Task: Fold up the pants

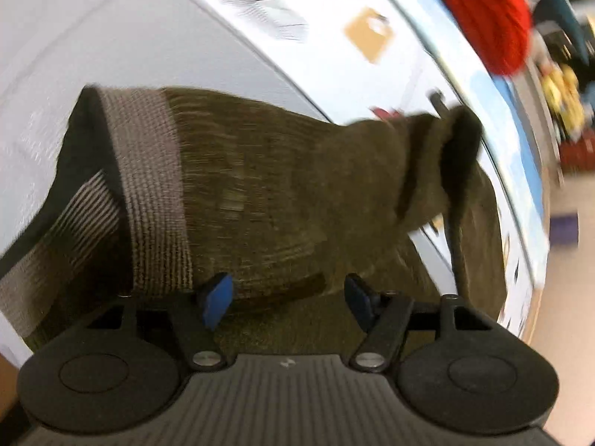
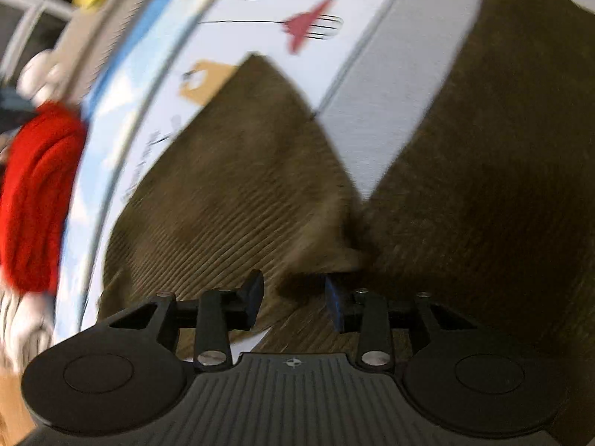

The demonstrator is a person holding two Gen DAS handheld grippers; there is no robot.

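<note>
Olive-brown corduroy pants (image 1: 267,186) lie on a white surface (image 1: 111,37), with a tan ribbed waistband (image 1: 148,193) at the left of the left wrist view. My left gripper (image 1: 288,299) is open just above the fabric near the waistband, its blue pads (image 1: 219,299) apart. In the right wrist view the pants (image 2: 223,186) fill the middle and right, both legs spreading from a crease. My right gripper (image 2: 293,299) is open close over the fabric at that crease, nothing between its jaws. Both views are blurred by motion.
The white surface has printed pictures and a blue border (image 1: 520,130) at its edge. A red knitted garment (image 1: 491,11) lies at the far side and shows in the right wrist view (image 2: 33,193) at the left. Yellow toys (image 1: 561,93) and floor lie beyond.
</note>
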